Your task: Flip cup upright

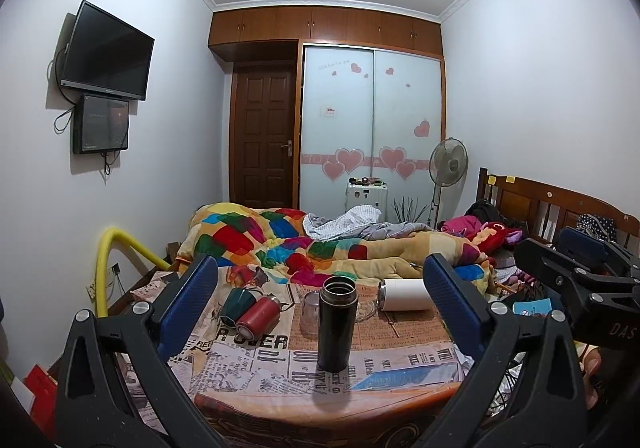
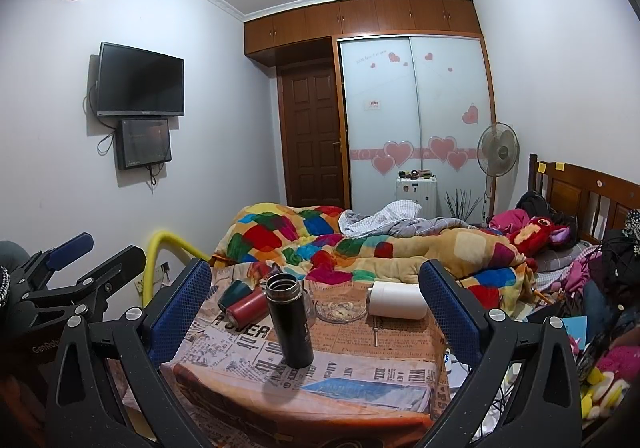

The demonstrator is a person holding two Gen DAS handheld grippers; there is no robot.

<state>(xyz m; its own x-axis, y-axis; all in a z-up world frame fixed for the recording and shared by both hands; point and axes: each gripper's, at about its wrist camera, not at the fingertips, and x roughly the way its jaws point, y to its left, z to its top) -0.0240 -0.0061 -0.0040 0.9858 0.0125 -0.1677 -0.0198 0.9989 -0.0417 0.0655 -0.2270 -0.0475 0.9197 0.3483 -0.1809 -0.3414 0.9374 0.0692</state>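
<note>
Both the left gripper (image 1: 320,288) and right gripper (image 2: 316,284) hang released; the tall black steel flask (image 1: 335,322) stands upright, so next grip the lying white cup (image 2: 398,300) mid-body.

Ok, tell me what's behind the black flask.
Behind the black flask stands a clear glass, partly hidden by it, then a glass dish. The white cup lies on its side further right. The glass's base is covered in the right view.

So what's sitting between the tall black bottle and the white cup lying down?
A clear glass dish lies on the table between the black bottle and the white cup, clearest in the right wrist view.
</note>
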